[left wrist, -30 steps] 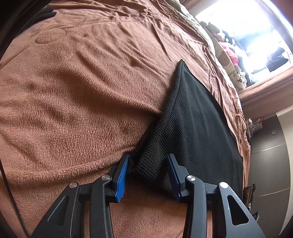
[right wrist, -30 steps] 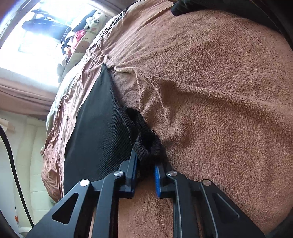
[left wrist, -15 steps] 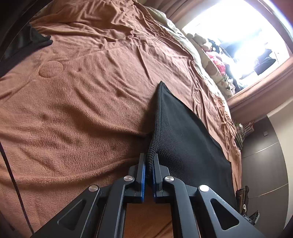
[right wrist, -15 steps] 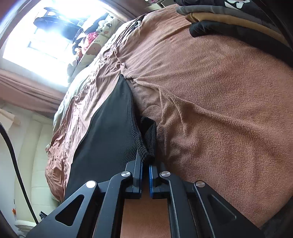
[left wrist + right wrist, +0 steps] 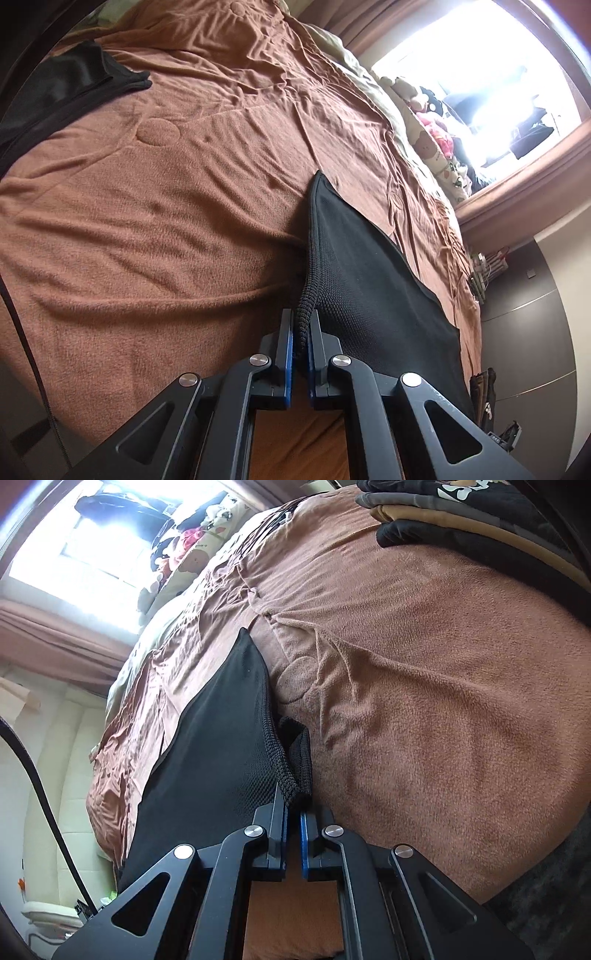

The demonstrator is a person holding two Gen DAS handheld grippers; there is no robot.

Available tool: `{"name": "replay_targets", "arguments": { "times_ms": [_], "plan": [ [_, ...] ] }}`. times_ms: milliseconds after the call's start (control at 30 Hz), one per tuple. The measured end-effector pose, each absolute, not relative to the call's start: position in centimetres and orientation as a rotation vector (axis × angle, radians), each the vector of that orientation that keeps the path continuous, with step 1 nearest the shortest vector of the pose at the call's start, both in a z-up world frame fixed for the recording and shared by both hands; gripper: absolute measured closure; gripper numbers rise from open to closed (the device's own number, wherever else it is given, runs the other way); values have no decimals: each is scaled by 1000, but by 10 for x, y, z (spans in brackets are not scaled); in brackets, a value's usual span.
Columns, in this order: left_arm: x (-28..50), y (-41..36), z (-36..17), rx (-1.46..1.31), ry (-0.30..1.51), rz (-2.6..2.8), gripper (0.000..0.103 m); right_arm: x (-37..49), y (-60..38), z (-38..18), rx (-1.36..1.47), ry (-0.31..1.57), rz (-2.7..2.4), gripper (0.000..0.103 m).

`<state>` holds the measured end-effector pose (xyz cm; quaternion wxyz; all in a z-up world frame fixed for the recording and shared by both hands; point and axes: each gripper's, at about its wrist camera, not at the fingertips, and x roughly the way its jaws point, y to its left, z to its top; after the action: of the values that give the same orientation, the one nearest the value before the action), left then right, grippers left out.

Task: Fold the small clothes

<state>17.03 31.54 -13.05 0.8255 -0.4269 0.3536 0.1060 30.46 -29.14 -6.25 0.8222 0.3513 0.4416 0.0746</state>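
A black knitted garment (image 5: pixel 369 273) lies on the brown fleece blanket (image 5: pixel 155 221) of a bed, its near edge lifted off the blanket. My left gripper (image 5: pixel 301 328) is shut on one near corner of it, the knit bunched between the blue pads. In the right wrist view the same black garment (image 5: pixel 218 746) stretches away to the left, and my right gripper (image 5: pixel 293 805) is shut on its other near corner, with a loop of the knit hanging just right of the fingertips.
Another dark garment (image 5: pixel 62 92) lies at the far left of the bed. A stack of folded clothes (image 5: pixel 461 513) sits at the upper right in the right wrist view. Soft toys (image 5: pixel 432 144) line the bed's far side under a bright window (image 5: pixel 480 74).
The left jaws went from open around the garment's corner to shut on it. Both grippers rose, lifting the near edge off the blanket. More of the bed shows.
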Motion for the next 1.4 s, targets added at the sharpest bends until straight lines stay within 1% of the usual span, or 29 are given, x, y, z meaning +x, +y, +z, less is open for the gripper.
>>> {"name": "replay_targets", "arguments": {
  "times_ms": [200,333,400,433,500,567,633,733,967,1400],
  "plan": [
    [140,316,-143,-949,747,232,98,291,-294,-68,746,954,130,102],
    [133,316,-159,-992,759,244,98,286,-292,-70,749,946,109,102],
    [132,315,-166,-997,766,252,97,287,-289,-68,736,953,106,100],
    [133,315,-169,-1005,771,254,97,287,-288,-66,719,953,102,98],
    [133,314,-173,-1021,777,250,97,285,-285,-57,662,943,87,85],
    [134,314,-177,-1033,785,247,97,281,-286,-46,618,914,59,77],
    [135,313,-180,-1044,791,242,97,276,-288,-35,598,880,41,73],
    [138,314,-186,-1057,793,231,95,270,-285,-22,576,852,34,73],
    [138,313,-197,-1095,792,217,81,266,-254,-7,473,829,70,73],
    [137,309,-203,-1109,782,205,81,292,-163,-10,319,870,194,73]
  ]
}}
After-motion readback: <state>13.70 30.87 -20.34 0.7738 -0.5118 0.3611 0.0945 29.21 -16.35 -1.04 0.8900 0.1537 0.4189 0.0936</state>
